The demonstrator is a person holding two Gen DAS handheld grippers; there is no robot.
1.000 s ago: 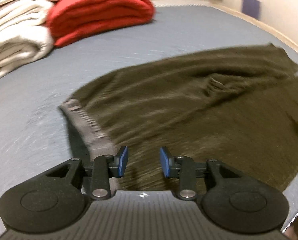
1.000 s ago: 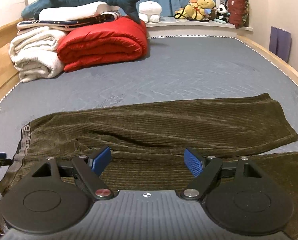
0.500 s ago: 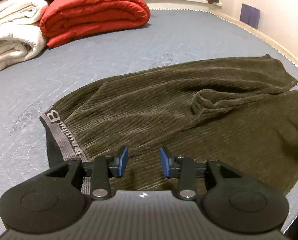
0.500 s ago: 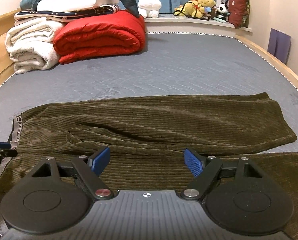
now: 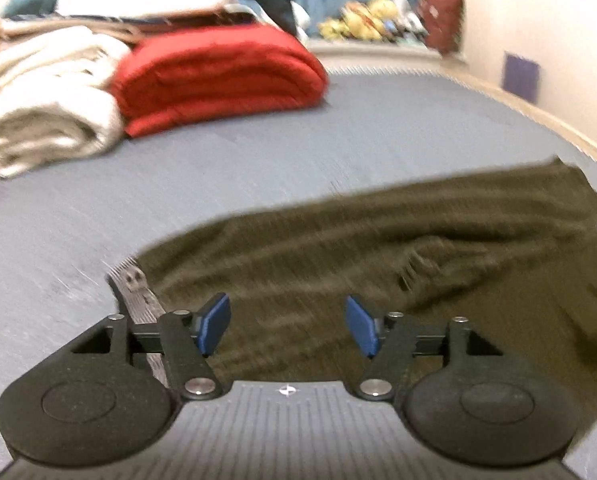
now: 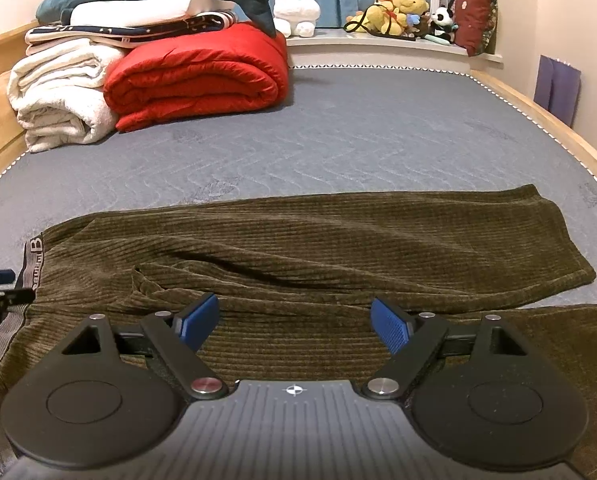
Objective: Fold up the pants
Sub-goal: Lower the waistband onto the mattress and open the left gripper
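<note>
Right gripper (image 6: 294,322) spread, empty, above olive-brown corduroy pants (image 6: 338,248) lying flat across near grey mattress (image 6: 378,140). Left gripper (image 5: 286,326) jaws just opening, nothing between, near grey waistband (image 5: 136,292). Far left: red folded quilt (image 6: 198,76).

Lying spread just ahead of and under the right gripper (image 6: 294,326), olive corduroy pants (image 6: 338,248), flat and low, blocking nothing above them. Stretching beyond the pants, bare grey mattress (image 6: 378,136), leaving wide room to pass forward and to the right up to the wooden bed rail (image 6: 554,128). Standing far ahead to the left, a rolled red quilt (image 6: 198,76) and stacked white blankets (image 6: 58,96), closing off that corner.
</note>
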